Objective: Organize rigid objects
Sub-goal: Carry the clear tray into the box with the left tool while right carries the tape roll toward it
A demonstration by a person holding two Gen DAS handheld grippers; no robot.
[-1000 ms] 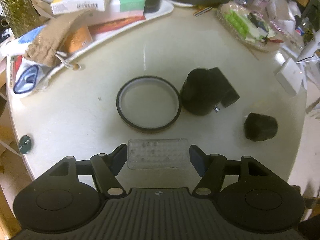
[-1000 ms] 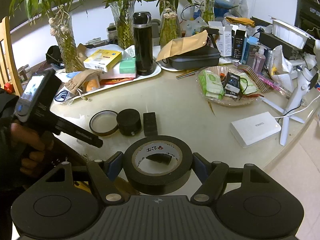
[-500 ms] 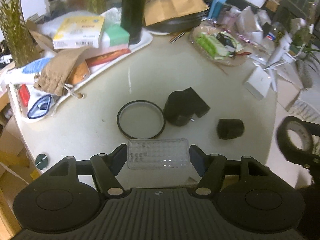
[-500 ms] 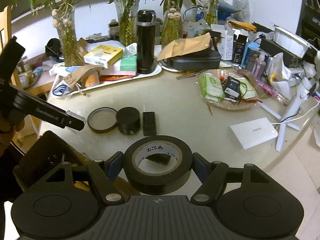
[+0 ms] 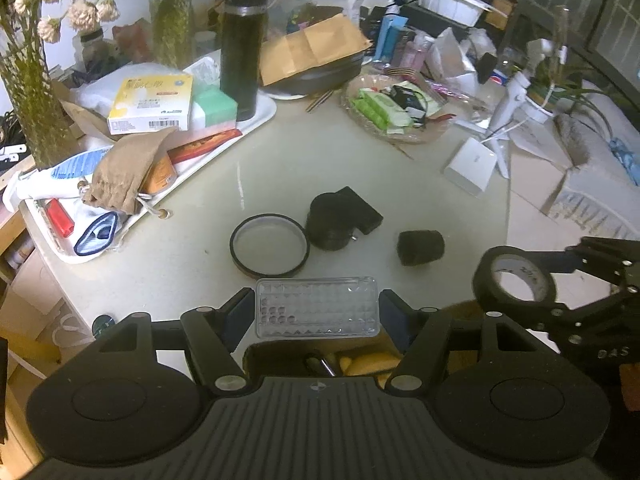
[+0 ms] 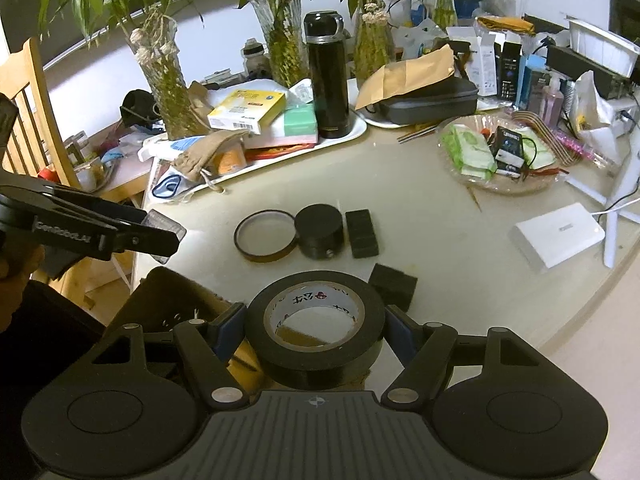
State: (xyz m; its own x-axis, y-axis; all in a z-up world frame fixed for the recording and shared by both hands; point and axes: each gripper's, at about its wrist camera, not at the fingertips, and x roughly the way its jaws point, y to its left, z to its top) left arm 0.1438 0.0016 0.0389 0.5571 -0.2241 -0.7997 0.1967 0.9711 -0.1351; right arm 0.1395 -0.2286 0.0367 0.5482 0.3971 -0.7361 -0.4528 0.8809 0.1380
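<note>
Now lifted back off the table point(image 5: 200, 272): left tool point(image 5: 316, 312) clamped on clear studded case point(image 5: 317, 307), right tool point(image 6: 316, 338) clamped on black tape roll point(image 6: 316, 334), both over open bag point(image 6: 172, 312), likely drop-off.

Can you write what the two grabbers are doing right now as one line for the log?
left gripper: shut on clear plastic case | right gripper: shut on black tape roll | both held off the table

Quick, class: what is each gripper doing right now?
Left gripper: shut on the clear plastic case.
Right gripper: shut on the black tape roll.
</note>
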